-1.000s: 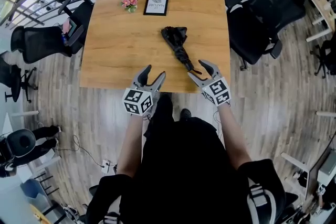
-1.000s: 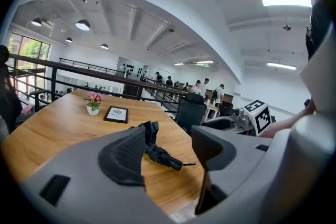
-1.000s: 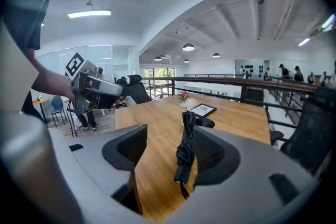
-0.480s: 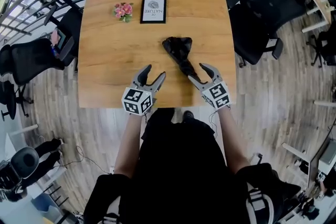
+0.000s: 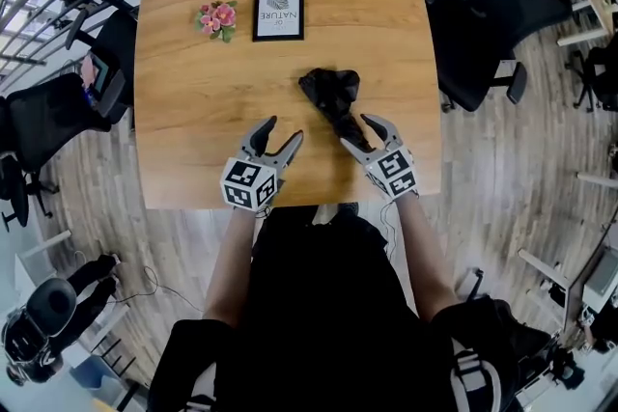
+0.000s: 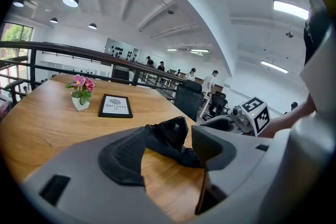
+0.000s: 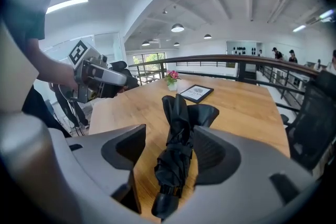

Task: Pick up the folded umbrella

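The folded black umbrella [image 5: 331, 99] lies on the wooden table [image 5: 193, 111], its handle end toward me. My right gripper [image 5: 357, 131] is open and straddles that handle end. In the right gripper view the umbrella [image 7: 177, 155] lies lengthwise between the jaws of the right gripper [image 7: 170, 153], and the pads do not press on it. My left gripper [image 5: 283, 129] hovers open over the table just left of the umbrella, with nothing between its fingers. The left gripper view has the umbrella [image 6: 169, 138] beyond the jaws of the left gripper [image 6: 168, 150], and the right gripper [image 6: 247, 115] off to its right.
A black-framed sign [image 5: 278, 12] and a small pot of pink flowers [image 5: 216, 17] stand at the table's far side. Black office chairs sit at the right [image 5: 492, 10] and left [image 5: 53, 116]. A dark railing [image 7: 220, 60] runs behind the table. The near table edge is just under my hands.
Both grippers have moved forward and down over the table toward the umbrella. The right one has gone from the umbrella's tip end to straddling it.
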The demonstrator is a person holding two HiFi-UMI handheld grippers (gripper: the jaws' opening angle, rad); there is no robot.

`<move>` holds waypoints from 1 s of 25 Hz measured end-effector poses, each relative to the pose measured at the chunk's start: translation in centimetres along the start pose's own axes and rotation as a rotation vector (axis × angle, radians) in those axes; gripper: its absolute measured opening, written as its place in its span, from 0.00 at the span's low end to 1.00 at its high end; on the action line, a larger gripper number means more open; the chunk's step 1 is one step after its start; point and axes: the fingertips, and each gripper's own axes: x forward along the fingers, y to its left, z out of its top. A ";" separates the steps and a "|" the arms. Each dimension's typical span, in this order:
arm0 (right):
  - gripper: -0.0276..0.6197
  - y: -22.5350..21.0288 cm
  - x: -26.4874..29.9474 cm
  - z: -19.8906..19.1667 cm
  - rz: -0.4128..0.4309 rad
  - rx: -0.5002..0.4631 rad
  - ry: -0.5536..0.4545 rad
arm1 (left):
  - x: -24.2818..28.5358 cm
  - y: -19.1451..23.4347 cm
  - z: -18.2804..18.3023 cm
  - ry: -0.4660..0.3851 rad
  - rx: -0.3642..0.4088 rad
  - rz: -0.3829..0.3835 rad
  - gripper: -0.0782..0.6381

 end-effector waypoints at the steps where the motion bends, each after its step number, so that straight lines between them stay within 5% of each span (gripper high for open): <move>1: 0.50 -0.1 0.3 -0.2 -0.001 0.005 0.004 | 0.2 0.2 -0.1 0.005 0.000 -0.003 0.50; 25: 0.53 -1.5 6.7 -4.9 -0.012 0.110 0.127 | 1.5 2.4 -1.4 0.077 0.006 -0.035 0.50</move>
